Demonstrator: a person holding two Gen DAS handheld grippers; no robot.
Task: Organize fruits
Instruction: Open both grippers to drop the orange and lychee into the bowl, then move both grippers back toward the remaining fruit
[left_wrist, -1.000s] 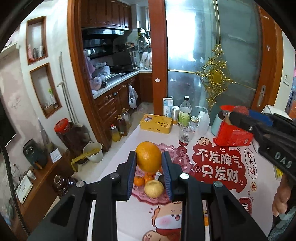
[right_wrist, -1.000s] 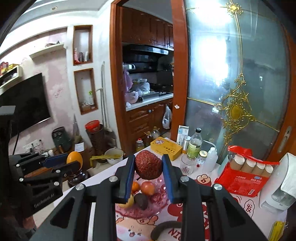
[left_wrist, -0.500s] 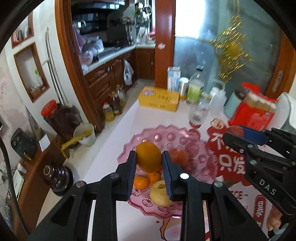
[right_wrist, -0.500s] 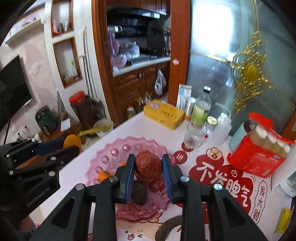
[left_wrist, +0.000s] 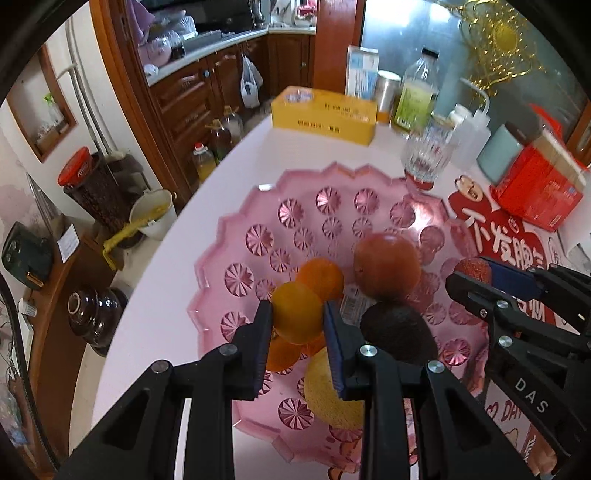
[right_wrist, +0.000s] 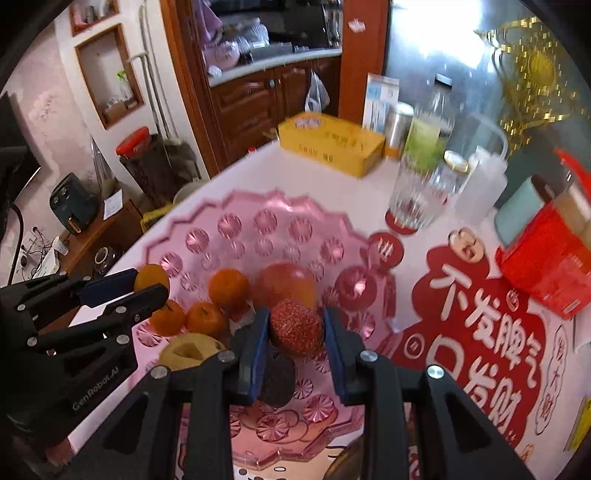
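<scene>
Pink dish (left_wrist: 236, 236) far rim bare.

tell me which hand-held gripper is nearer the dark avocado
Right. The right hand-held gripper hangs directly over the avocado; the left hand-held gripper sits beside it, above the small oranges.

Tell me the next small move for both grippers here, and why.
Probably ease both a little lower, then open the jaws. The left gripper is shut on an orange and the right gripper on a bumpy red fruit, both over the pink glass plate. Other fruit sits just beneath them, so a low release should stop them rolling off.
</scene>
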